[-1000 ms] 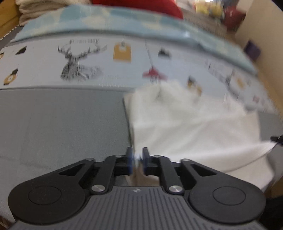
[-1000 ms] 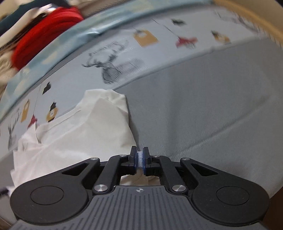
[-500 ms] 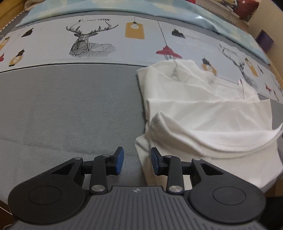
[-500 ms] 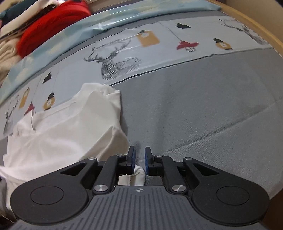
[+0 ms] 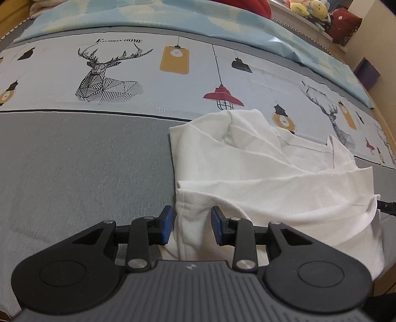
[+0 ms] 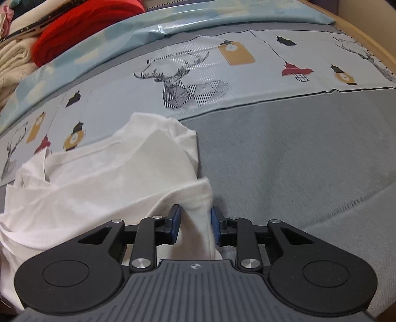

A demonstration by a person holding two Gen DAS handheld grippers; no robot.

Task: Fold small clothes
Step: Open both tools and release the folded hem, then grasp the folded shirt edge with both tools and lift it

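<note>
So the white shirt [image 5: 272, 173] lies rumpled and half-folded on the bed [image 5: 86, 173]; left hand-held gripper [image 5: 191, 224] spread around its hem, right hand-held gripper [image 6: 195, 223] opening, cloth between; plush toys [image 5: 309, 7] only in left view

One white garment [image 5: 272, 178] lies on one bed [image 5: 81, 168]. One red cloth bundle [image 6: 81, 27] and one blue patterned sheet [image 5: 138, 17] sit behind. Two grippers show, one per view.
</note>
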